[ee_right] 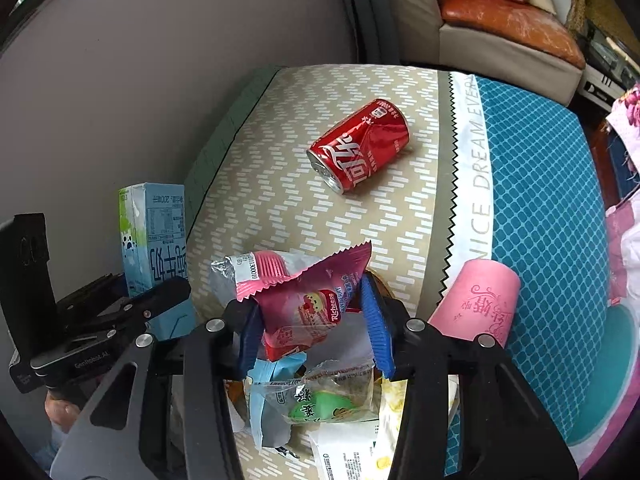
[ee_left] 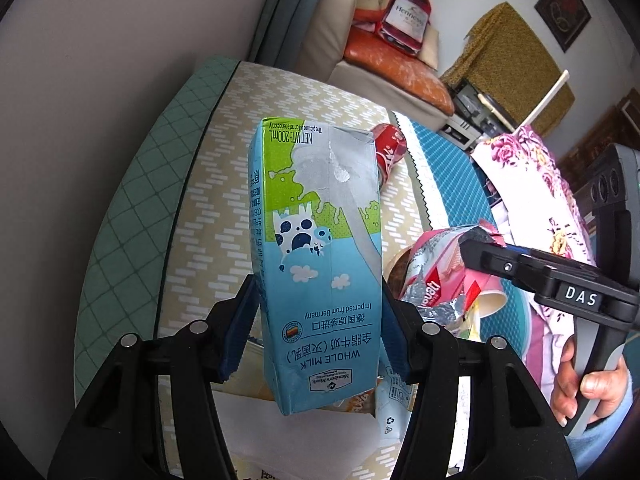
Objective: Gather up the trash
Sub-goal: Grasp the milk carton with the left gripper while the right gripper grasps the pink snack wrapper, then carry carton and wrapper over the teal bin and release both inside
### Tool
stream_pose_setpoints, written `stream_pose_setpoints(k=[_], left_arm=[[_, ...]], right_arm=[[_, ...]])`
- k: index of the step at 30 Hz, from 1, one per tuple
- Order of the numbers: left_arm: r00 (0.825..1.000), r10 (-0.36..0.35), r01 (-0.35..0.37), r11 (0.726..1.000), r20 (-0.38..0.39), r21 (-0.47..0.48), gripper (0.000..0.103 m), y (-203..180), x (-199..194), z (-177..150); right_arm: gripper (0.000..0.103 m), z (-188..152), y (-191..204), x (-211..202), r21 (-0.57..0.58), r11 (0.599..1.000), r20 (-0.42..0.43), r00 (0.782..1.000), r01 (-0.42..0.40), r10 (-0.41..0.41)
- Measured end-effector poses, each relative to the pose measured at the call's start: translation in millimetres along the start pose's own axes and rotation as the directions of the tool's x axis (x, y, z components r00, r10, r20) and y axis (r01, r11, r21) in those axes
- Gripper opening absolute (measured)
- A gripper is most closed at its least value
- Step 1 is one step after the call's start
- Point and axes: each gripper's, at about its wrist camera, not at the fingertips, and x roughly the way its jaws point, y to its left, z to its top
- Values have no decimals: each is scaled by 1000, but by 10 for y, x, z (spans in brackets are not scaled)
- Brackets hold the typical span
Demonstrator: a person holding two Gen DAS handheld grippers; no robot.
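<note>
Left gripper [ee_left: 318, 328] jaws clamped on milk carton [ee_left: 316, 264]; right gripper [ee_right: 314, 322] jaws pinch pink wrapper [ee_right: 308, 304], both lifted for binning. Cola can [ee_right: 360, 146] upper centre, untouched.

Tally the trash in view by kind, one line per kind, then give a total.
Milk carton, held in the left gripper: 1
Red soda can, lying on the bed: 1
Pink paper cup: 1
Pink snack wrapper, held in the right gripper: 1
Loose wrappers in the pile: cannot count exactly
Total clearly countable: 4

Left gripper [ee_left: 316, 320] clamps a carton; right gripper [ee_right: 312, 320] seemingly pinches a wrapper.
</note>
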Motion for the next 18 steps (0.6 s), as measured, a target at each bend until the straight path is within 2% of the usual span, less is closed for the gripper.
stream_pose_setpoints(k=[9, 13, 18], left_arm=[[999, -10, 8, 998, 33, 69, 58, -301, -179, 1], [999, -27, 23, 993, 35, 115, 58, -575, -214, 12], [998, -55, 51, 974, 13, 220, 58, -1075, -179, -53]], right_arm=[[43, -58, -107, -531, 18, 999, 117, 993, 30, -31], [43, -138, -342, -820, 66, 997, 173, 984, 35, -46], [43, -371, -762, -1161, 157, 986, 219, 972, 53, -87]])
